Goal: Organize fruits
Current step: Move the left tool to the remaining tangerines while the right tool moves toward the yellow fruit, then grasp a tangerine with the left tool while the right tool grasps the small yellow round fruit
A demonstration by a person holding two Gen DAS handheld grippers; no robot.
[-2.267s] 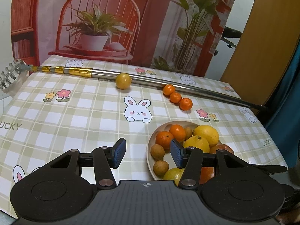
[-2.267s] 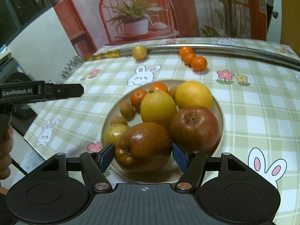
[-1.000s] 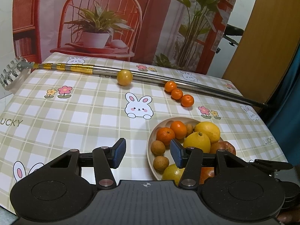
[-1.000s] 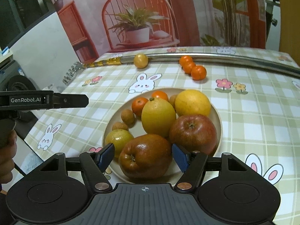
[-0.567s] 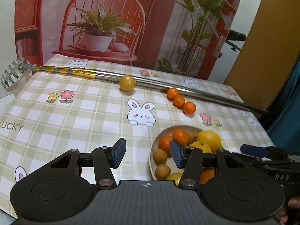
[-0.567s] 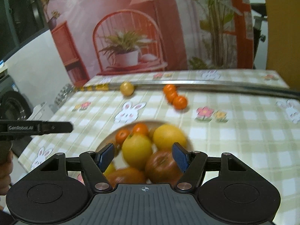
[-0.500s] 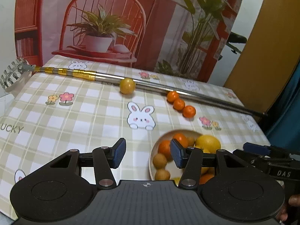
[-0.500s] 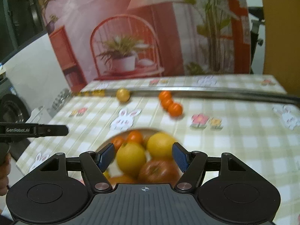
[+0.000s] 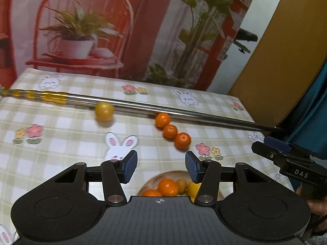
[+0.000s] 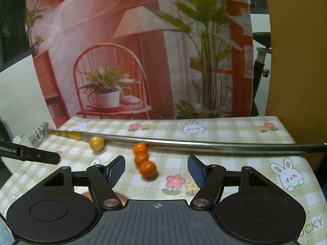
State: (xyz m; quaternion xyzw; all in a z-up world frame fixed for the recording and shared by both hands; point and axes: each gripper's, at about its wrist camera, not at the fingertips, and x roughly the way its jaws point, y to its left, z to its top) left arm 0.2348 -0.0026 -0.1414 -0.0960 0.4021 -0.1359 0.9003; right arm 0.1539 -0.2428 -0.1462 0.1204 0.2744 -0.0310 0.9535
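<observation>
My left tool (image 9: 160, 166) sits above the near part of the worktop (image 9: 67, 136), its blue pads spread wide with nothing between them. My right tool (image 10: 156, 170) is likewise spread apart and empty, held over the checked cloth with rabbit and flower prints.

Under the left tool, at the bottom of the left wrist view, lies the plate (image 9: 151, 183). Only its far rim shows. On it I see two small oranges (image 9: 168, 186), a brownish small fruit (image 9: 181, 183) and part of a yellow fruit (image 9: 193, 187); the rest is hidden by the tool body. In the right wrist view only a sliver of the plate appears, behind the left finger linkage.

Beyond the plate, three mandarins (image 9: 183, 140) lie in a short diagonal row, each touching the next; the farthest touches or nearly touches the telescopic metal pole (image 9: 194, 116) that runs across the worktop. In the right wrist view the nearest mandarin (image 10: 148, 169) falls between my right tool's pads in the picture, though farther away on the cloth. A single yellow round fruit (image 9: 104, 111) rests against the pole, well to the left of the mandarins. The pole has gold bands near its left end and a comb-like metal head (image 10: 38, 135).

Both views are slightly motion-blurred. A printed backdrop (image 10: 143, 51) of a chair and plants stands behind the worktop.
</observation>
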